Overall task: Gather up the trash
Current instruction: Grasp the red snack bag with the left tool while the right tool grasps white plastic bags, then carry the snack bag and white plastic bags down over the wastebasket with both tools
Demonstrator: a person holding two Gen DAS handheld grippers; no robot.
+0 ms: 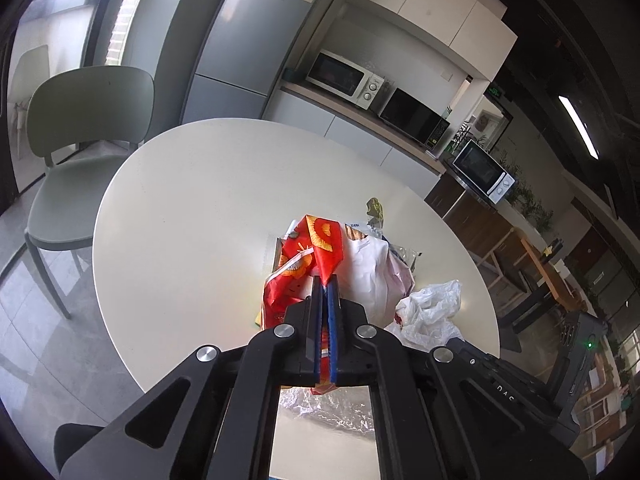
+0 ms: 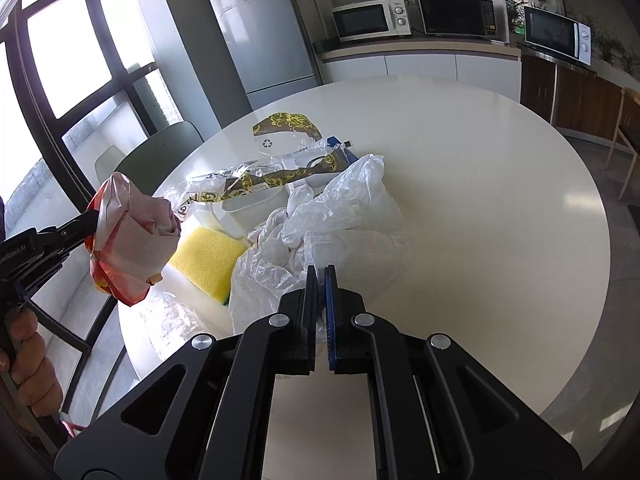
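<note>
1. Round white counter (image 1: 192, 208), with a green chair (image 1: 84, 128) tucked just beside it.
2. Big dark-framed windows (image 2: 68, 52) let in loads of daylight.
3. Silver fridge (image 2: 264, 36) at the back, microwaves (image 2: 372, 20) along the worktop.
4. Grey tile floor (image 1: 36, 320).

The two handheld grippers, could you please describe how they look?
Both the left gripper and the right gripper are matte black, angular frames with cut-out slots, round silver bolts and blue-lined jaws. The right wrist view shows white lettering on the left gripper's side, too cropped to read fully.
</note>
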